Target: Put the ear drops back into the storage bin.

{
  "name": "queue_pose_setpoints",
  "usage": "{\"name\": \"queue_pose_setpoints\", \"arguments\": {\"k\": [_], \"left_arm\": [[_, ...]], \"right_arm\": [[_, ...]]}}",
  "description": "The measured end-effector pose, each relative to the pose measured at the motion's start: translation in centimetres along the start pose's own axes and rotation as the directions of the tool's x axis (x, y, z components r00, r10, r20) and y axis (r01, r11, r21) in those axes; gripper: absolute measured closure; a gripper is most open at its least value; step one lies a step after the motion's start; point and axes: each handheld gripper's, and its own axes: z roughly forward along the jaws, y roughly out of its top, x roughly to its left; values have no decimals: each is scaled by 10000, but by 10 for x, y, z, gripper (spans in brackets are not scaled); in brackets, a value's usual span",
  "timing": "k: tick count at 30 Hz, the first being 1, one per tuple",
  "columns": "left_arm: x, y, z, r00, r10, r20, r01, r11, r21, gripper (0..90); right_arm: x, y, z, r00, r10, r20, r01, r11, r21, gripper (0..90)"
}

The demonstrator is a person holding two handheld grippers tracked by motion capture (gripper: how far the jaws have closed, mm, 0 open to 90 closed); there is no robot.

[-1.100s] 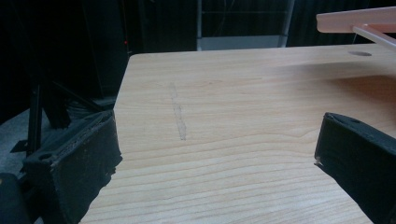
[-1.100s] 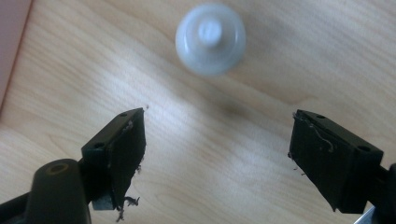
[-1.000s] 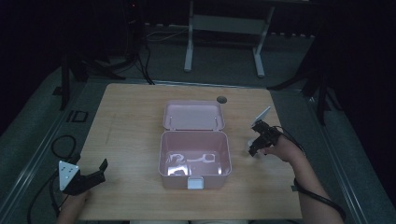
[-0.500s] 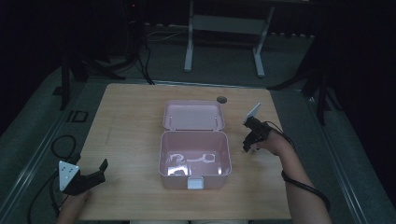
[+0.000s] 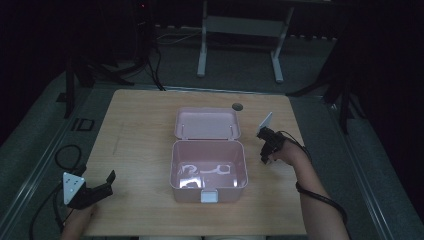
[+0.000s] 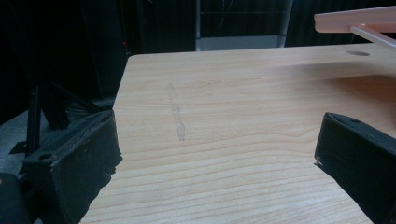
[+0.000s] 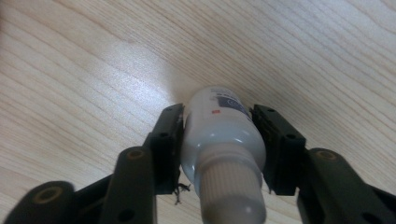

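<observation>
Right gripper clamps a small white bottle between its jaws above the wooden surface; left gripper rests wide open.

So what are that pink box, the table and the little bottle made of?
The pink box looks like smooth moulded plastic, with a faint sheen inside. The table shows pale wood grain, maybe laminate. The small white bottle, clamped in the right gripper, looks like glossy plastic with a ribbed cap.
</observation>
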Motion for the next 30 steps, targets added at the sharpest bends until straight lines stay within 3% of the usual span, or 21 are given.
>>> {"name": "queue_pose_setpoints", "arguments": {"k": [5, 14, 15, 16, 17, 20, 23, 25, 26, 30], "left_arm": [[0, 0, 0, 10000, 3, 7, -3, 10000, 1, 3], [0, 0, 0, 10000, 18, -18, -18, 10000, 6, 4], [0, 0, 0, 10000, 16, -22, -16, 10000, 13, 3], [0, 0, 0, 10000, 16, -22, -16, 10000, 13, 3], [0, 0, 0, 10000, 13, -21, -13, 10000, 26, 3], [0, 0, 0, 10000, 8, -24, -8, 10000, 26, 3], [0, 0, 0, 10000, 15, -33, -15, 10000, 23, 3], [0, 0, 0, 10000, 10, -34, -10, 10000, 26, 4], [0, 0, 0, 10000, 9, -37, -8, 10000, 26, 3], [0, 0, 0, 10000, 11, -37, -11, 10000, 31, 4]], "right_arm": [[3, 0, -1, 9987, -344, 378, 342, 9994, 69, 593], [8, -11, -6, 9908, -1298, 374, 1294, 9915, 134, 594], [11, -15, -5, 9850, -1671, 437, 1662, 9858, 232, 594], [11, -15, -5, 9850, -1671, 437, 1662, 9858, 232, 594], [14, -20, -5, 9743, -2185, 552, 2176, 9758, 229, 594], [16, -25, -4, 9683, -2439, 543, 2432, 9698, 199, 594], [20, -36, -4, 9499, -3085, 505, 3089, 9511, 6, 594], [20, -38, -4, 9479, -3153, 465, 3158, 9488, -43, 594], [23, -43, -2, 9378, -3423, 575, 3430, 9393, -21, 594], [30, -53, 0, 9147, -3983, 681, 3988, 9170, 66, 594]]}}
